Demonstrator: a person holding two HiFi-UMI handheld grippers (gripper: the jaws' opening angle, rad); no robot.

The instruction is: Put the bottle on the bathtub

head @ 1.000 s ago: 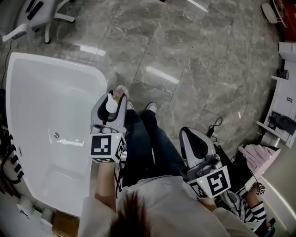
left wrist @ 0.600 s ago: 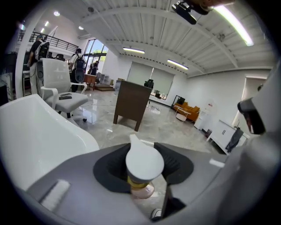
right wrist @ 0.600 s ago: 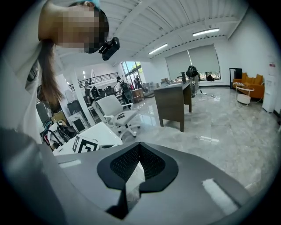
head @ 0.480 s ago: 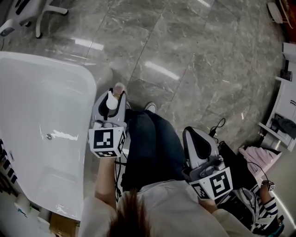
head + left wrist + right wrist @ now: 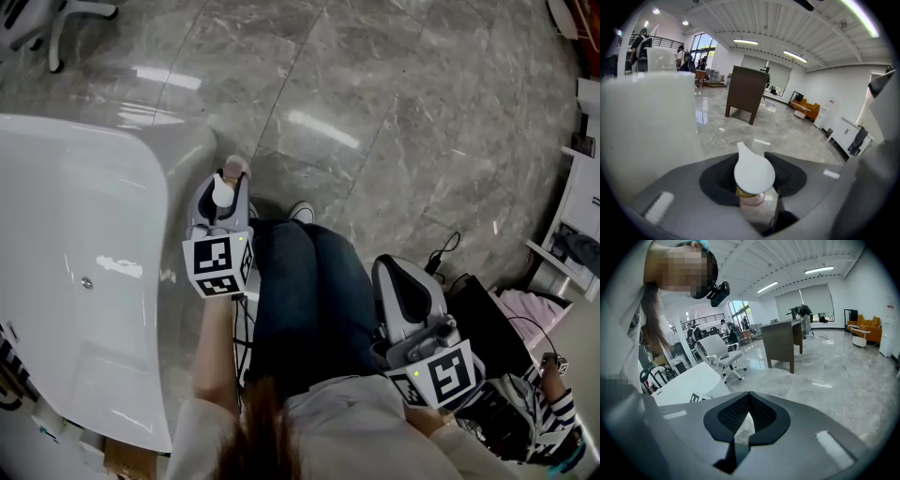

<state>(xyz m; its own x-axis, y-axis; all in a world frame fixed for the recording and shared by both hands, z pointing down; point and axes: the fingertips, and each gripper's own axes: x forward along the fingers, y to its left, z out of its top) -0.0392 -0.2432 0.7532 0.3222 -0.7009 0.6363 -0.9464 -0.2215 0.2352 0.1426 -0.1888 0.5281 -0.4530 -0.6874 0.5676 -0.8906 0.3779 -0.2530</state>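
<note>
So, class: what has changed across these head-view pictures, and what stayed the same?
The view swung, sliding the bathtub leftward in frame. The left gripper stays shut on the bottle, beside the rim, not on it. The right gripper stays shut and empty.

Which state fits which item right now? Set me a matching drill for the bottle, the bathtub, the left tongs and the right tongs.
Column one:
1. bottle
2. bathtub
3. left tongs
4. right tongs

Column two:
A. shut, nothing gripped
B. large, white, on the person's left side
C. shut on a thing
D. gripped, white cap showing, not yet on the tub

Pairs: 1-D, 2-B, 3-C, 4-A
</note>
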